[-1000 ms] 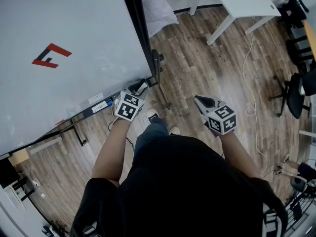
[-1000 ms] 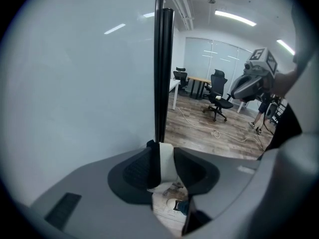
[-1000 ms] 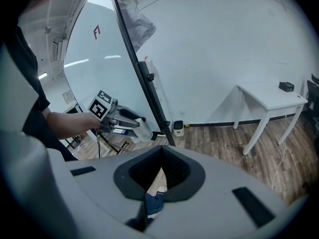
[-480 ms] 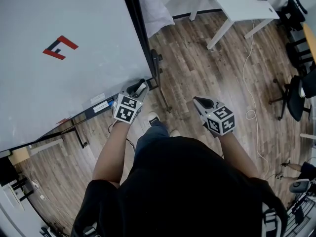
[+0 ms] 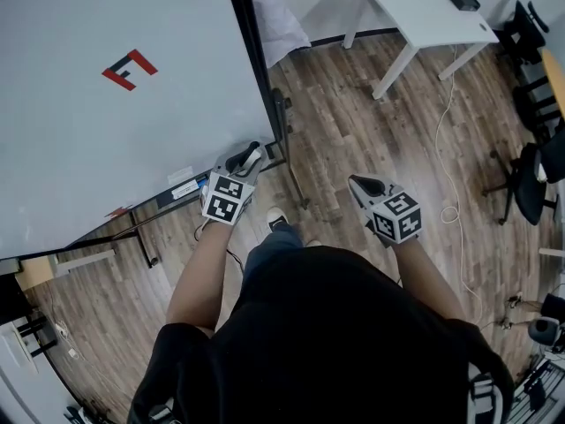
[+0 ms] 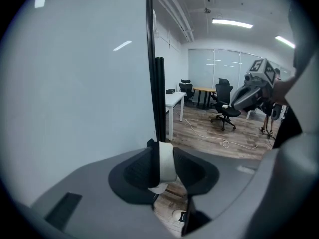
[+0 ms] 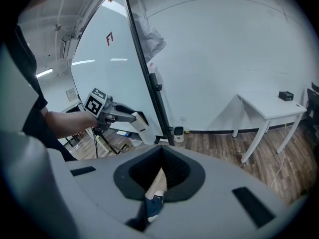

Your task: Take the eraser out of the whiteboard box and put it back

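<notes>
A white eraser with a dark felt side (image 6: 167,164) is clamped upright between the pads of my left gripper (image 6: 162,156). In the head view, that left gripper (image 5: 250,155) hangs beside the lower right corner of the whiteboard (image 5: 106,131), just off the right end of its black tray (image 5: 172,198). The right gripper view shows the eraser (image 7: 141,125) sticking out of the left gripper's tip in front of the board. My right gripper (image 5: 358,182) hovers over the wooden floor to the right, well away from the board. Its jaws (image 7: 160,156) are shut and hold nothing.
The black frame post of the whiteboard (image 5: 265,87) and its stand foot (image 5: 291,170) are right of the left gripper. A white desk (image 5: 424,7), a white cable (image 5: 446,131) and office chairs (image 5: 530,166) are further right. The person's shoe (image 5: 276,219) is below.
The left gripper has lifted a little with the eraser still between its jaws. The right gripper has hardly moved. The head view has shifted slightly along the board.
</notes>
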